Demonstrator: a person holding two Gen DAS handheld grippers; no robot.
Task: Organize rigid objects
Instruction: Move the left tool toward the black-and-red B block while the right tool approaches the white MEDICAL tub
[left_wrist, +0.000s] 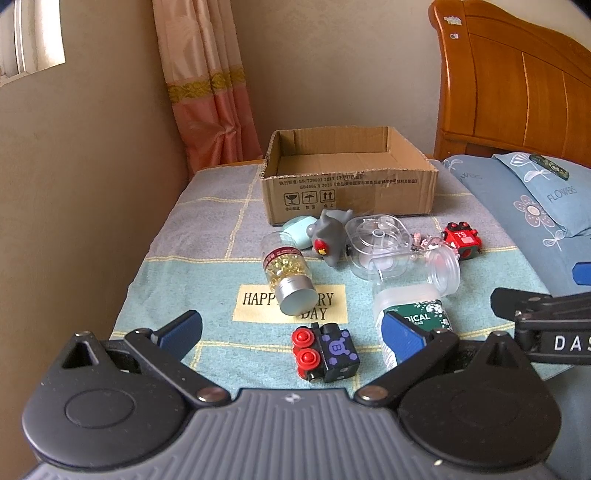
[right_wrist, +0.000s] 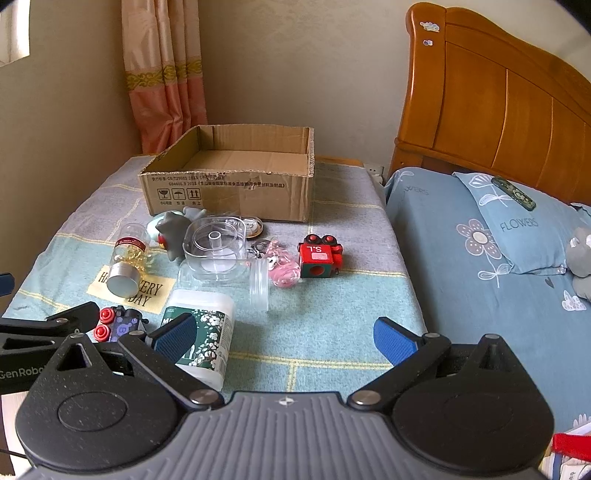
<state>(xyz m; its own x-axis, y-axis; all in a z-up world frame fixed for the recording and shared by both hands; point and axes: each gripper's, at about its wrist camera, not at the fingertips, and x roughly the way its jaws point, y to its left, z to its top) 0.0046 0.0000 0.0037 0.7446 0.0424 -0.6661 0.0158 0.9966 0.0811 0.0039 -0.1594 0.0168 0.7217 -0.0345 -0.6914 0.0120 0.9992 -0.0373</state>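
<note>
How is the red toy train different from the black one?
The red toy train has a red body with white letters; the black toy train has a dark body with a purple pattern and red round knobs. The red one sits nearer the cardboard box; the black one lies nearer the grippers. Both are small and blocky.

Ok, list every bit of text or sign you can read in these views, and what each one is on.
"HAPP...RY DAY", partly covered: yellow patch on the cloth
"FLOWERS": blue pillow
"TS": red toy block
"B": black-and-purple toy block
"...DICAL": white tub, rest hidden
"DAS...": right hand-held gripper, cut off
"GenRobo...": left hand-held gripper, cut off
Glass, umbrella and arrows signs: cardboard box; its printed lines are too small to read
</note>
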